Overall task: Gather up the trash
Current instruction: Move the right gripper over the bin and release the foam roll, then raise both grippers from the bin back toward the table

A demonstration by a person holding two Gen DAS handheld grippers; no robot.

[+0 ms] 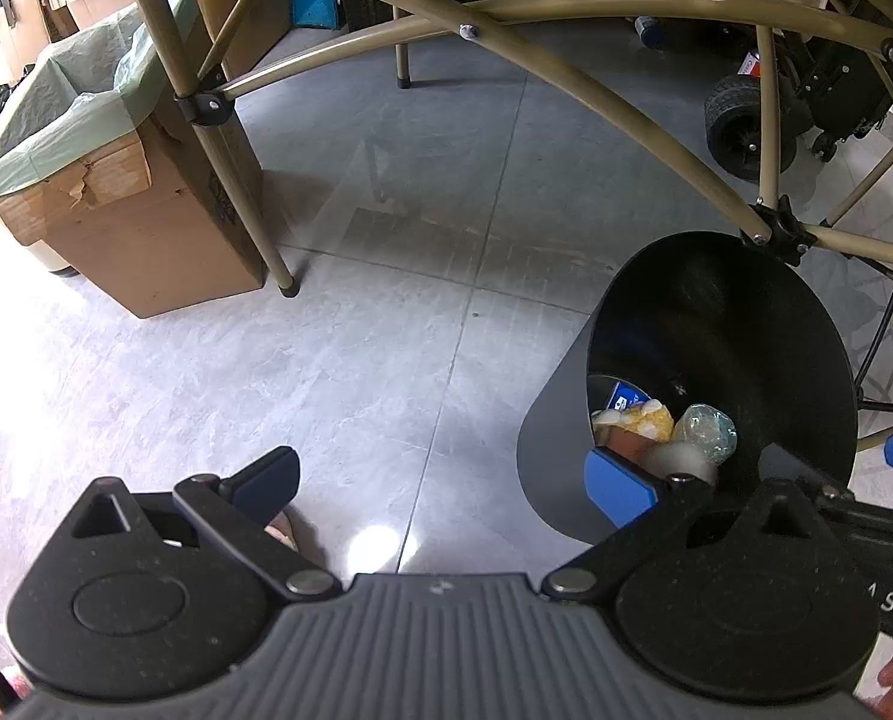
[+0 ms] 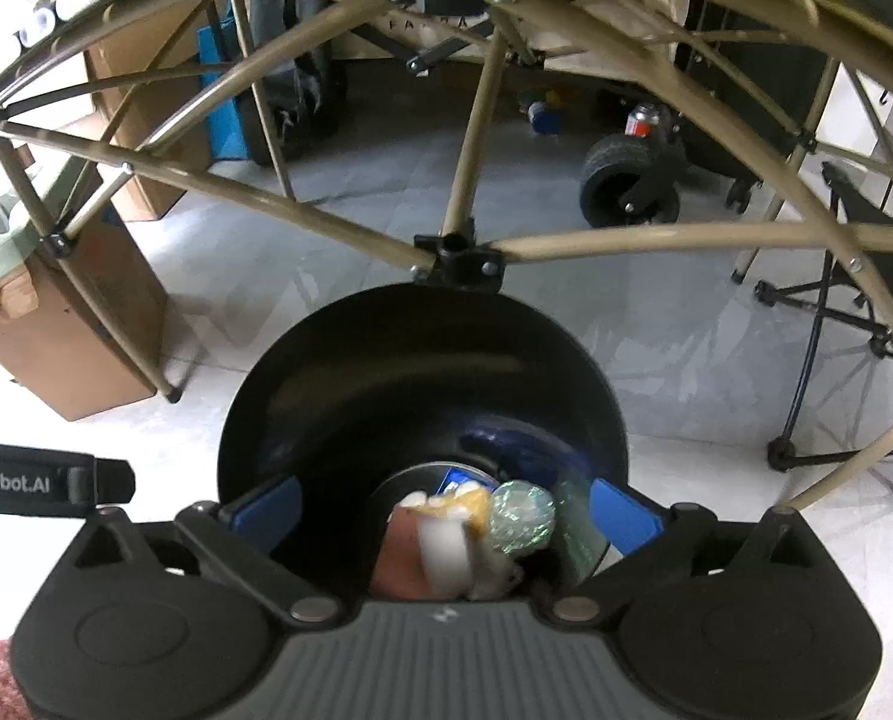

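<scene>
Directly beneath our right gripper (image 2: 443,513), whose jaws gape empty, the trash (image 2: 476,522) lies inside the black bin (image 2: 422,360), while our left gripper (image 1: 440,480), likewise spread, hangs off to the bin's left.

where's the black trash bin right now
The black trash bin stands on the grey tile floor directly under the open right claw, just in front of the tan folding-table frame. In the left wrist view it sits at lower right.
</scene>
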